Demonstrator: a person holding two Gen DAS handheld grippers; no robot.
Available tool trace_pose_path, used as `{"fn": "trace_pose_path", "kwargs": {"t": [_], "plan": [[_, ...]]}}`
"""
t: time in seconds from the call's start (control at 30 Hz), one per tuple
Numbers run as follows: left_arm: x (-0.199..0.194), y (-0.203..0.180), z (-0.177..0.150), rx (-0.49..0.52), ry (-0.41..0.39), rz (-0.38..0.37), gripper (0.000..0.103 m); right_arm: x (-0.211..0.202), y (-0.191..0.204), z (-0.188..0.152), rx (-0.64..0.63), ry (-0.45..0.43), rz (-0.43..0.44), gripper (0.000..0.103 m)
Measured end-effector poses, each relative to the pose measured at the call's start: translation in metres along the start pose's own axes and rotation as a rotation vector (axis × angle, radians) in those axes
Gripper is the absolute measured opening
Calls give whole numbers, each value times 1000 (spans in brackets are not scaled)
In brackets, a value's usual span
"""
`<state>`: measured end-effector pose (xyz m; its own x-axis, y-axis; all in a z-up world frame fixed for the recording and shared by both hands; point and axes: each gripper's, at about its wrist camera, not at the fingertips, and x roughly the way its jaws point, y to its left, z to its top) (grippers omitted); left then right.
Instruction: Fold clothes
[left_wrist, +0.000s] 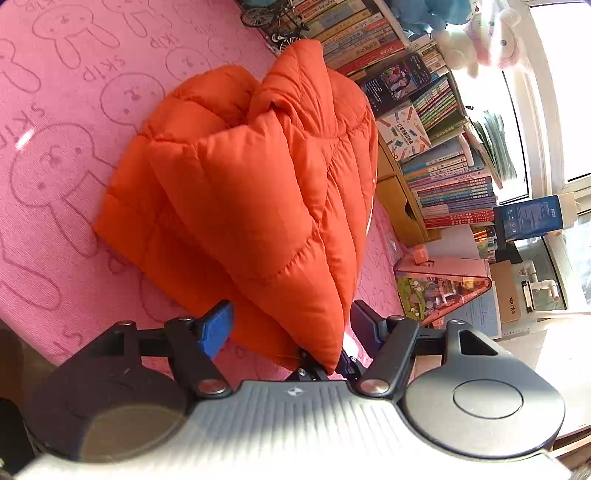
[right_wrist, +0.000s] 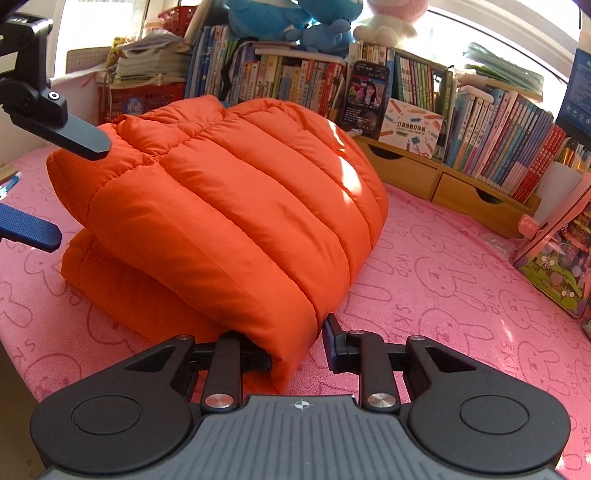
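I am working with 2 tools over 1 orange puffer jacket (right_wrist: 221, 206), which is lying folded into a thick bundle on the pink rabbit-print towel (right_wrist: 461, 280) covering the surface. My right tool (right_wrist: 295, 345) is gripping the near corner of the jacket's upper layer, its 2 fingers pressing into the padding from either side. My left tool (left_wrist: 291, 325) is standing with its jaws apart; a hanging fold of the jacket is sitting between its 2 fingers, but the blue pad (left_wrist: 216, 328) on the left is showing a gap to the fabric, and I cannot tell whether the other pad is touching. In the right wrist view the left tool is hovering at the far left edge of the bundle. Behind the jacket, 1 long row of books (right_wrist: 498, 136) is running along the back, with 1 phone (right_wrist: 364, 98) leaning upright against it and 2 wooden drawers (right_wrist: 443, 181) beneath. 1 picture box (right_wrist: 554, 266) is standing at the right edge. Open towel is lying to the right of the bundle and in front of it.
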<state>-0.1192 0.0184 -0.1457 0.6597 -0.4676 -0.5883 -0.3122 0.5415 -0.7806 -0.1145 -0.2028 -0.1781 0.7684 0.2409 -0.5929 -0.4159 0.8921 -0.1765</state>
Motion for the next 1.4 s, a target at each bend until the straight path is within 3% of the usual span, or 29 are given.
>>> {"fn": "trace_pose_path", "kwargs": {"t": [0.1, 0.23, 0.3, 0.4, 0.6, 0.83, 0.97, 1.07, 1.2, 1.3, 1.4], "plan": [[29, -9, -2, -30, -28, 36, 70, 0, 1, -3, -19, -13, -2, 27], [45, -12, 15, -88, -168, 192, 66, 1, 4, -9, -59, -33, -12, 27], [38, -17, 14, -45, -251, 283, 56, 3, 6, -12, -85, -38, -17, 29], [25, -24, 8, 31, -370, 418, 55, 6, 12, -13, -102, -30, -22, 29], [10, -9, -8, 134, -413, 573, 57, 11, 10, -17, -79, -10, -26, 32], [2, 3, -2, 228, -498, 748, 61, 14, 11, -21, -122, -11, -18, 35], [23, 4, -3, 348, -474, 805, 62, 5, 11, -21, -188, -22, 27, 37], [25, 7, -4, 349, -471, 790, 62, -16, 11, -25, -274, -25, 73, 44], [21, 12, -2, 357, -457, 776, 69, -56, -6, -18, -345, -60, 139, 71], [20, 16, 2, 363, -439, 776, 76, -64, -15, 19, -357, -162, 148, 85], [20, 17, 7, 356, -404, 776, 77, -36, -12, 65, -328, -268, 183, 89]]}}
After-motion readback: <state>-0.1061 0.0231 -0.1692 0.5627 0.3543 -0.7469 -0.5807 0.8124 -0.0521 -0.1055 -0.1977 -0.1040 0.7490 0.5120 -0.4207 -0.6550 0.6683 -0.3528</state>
